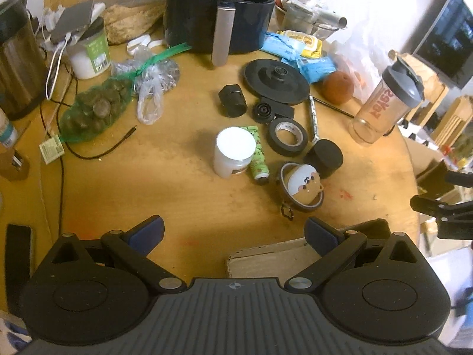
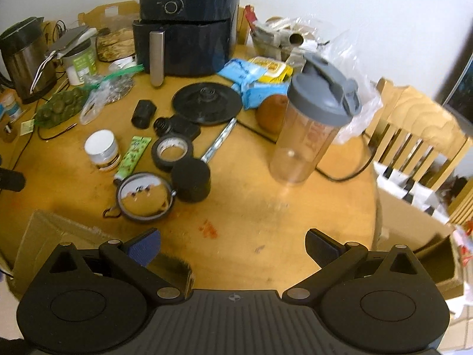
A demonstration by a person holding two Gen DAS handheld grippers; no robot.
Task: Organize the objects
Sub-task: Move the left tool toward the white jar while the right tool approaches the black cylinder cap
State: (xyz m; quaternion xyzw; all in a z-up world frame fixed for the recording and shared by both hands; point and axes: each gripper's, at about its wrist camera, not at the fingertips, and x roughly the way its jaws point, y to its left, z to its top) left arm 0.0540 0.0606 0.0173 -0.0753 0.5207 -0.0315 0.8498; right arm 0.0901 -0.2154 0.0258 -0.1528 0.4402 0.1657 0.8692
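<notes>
Round wooden table (image 1: 165,183) spreads below you, crowded from the middle back to the wall. Your left gripper (image 1: 235,233) hangs over the near edge with its jaws spread wide and nothing between them; a cardboard piece (image 1: 266,259) lies just under it at 5 o'clock. Your right gripper (image 2: 232,244) is just as wide and empty above bare wood.

From the left wrist, nearest at 1 o'clock sits a clear-domed bear toy (image 1: 304,185), with a black cap (image 1: 325,156) touching it behind. At 12 o'clock stands a white-lidded jar (image 1: 233,151), a green tube (image 1: 257,159) lying against its right side. Just beyond are a roll of black tape (image 1: 288,136) and a silver pen (image 1: 313,118). Farther back lies a black kettle base (image 1: 276,81), a small black cylinder (image 1: 232,100) to its left. At 2 o'clock stands a clear shaker bottle (image 1: 384,100) with a grey lid. At 10 o'clock lies a green net bag (image 1: 94,109). Farthest, at 12 o'clock, stands a black air fryer (image 1: 218,14)
</notes>
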